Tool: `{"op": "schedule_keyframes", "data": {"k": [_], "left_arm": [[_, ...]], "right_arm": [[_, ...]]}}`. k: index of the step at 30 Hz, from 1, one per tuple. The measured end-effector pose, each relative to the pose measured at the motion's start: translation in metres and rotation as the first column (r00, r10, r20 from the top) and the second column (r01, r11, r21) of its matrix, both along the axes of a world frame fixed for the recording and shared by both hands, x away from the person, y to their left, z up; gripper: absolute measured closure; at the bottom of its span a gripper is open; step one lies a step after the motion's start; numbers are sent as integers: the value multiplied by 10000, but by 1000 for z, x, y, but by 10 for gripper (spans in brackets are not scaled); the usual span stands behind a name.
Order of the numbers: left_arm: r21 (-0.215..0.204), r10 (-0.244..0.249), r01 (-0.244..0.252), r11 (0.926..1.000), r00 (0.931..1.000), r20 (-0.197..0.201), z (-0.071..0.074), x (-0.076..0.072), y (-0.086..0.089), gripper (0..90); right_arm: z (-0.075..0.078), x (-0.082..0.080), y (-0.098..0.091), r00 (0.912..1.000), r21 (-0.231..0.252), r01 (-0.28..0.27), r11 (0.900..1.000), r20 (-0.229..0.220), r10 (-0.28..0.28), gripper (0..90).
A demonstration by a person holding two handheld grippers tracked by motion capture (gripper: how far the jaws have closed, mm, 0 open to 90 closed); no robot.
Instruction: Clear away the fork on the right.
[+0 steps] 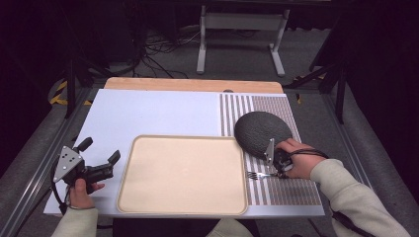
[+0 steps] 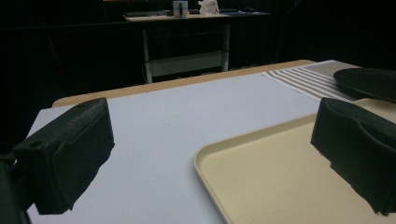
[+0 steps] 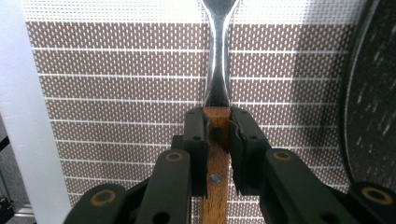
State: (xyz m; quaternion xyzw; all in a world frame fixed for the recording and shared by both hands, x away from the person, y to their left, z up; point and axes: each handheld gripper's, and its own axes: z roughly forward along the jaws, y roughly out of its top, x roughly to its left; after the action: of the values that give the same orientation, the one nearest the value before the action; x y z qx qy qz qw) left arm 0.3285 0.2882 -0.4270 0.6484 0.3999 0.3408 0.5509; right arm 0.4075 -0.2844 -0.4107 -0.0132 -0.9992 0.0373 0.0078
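Gripping the wooden-handled fork (image 3: 218,140), the right gripper (image 3: 218,128) has its fingers clamped on the handle; the fork lies flat on the striped placemat (image 1: 291,190), tines toward the beige tray (image 1: 182,207), beside the dark plate (image 1: 262,131). The grasp looks done, with lifting and placing left. The left gripper (image 2: 210,154) waits with fingers apart over the counter (image 1: 158,113).

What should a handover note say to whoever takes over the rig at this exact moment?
Right gripper: shut on the wooden handle of the fork, which lies on the striped placemat beside the dark plate.
Left gripper: open, holding nothing, at the left edge of the beige tray.
Done: fork gripped.
Left: fork not yet lifted; plate not on the tray.
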Motion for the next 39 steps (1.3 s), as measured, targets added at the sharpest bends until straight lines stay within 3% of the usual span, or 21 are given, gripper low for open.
{"op": "schedule_keyframes", "data": {"k": [14, 25, 35, 39], "left_arm": [[-40, 31, -31, 10000, 10000, 6, 0, 0, 0, 0], [-21, 24, -24, 10000, 10000, -18, 0, 0, 1, 0], [-19, 8, -8, 10000, 10000, -10, 0, 0, 0, 0], [36, 1, -1, 10000, 10000, -17, 0, 0, 0, 0]], "right_arm": [[43, -1, 2, 9978, 789, 409, 9960, 487, -448, 775], [58, 1, 4, 9954, 1298, 596, 9897, 668, -687, 775], [69, -1, 0, 9870, 2486, 1152, 9617, 807, -1391, 775], [74, -1, 0, 9780, 3112, 1503, 9384, 920, -1872, 775]]}}
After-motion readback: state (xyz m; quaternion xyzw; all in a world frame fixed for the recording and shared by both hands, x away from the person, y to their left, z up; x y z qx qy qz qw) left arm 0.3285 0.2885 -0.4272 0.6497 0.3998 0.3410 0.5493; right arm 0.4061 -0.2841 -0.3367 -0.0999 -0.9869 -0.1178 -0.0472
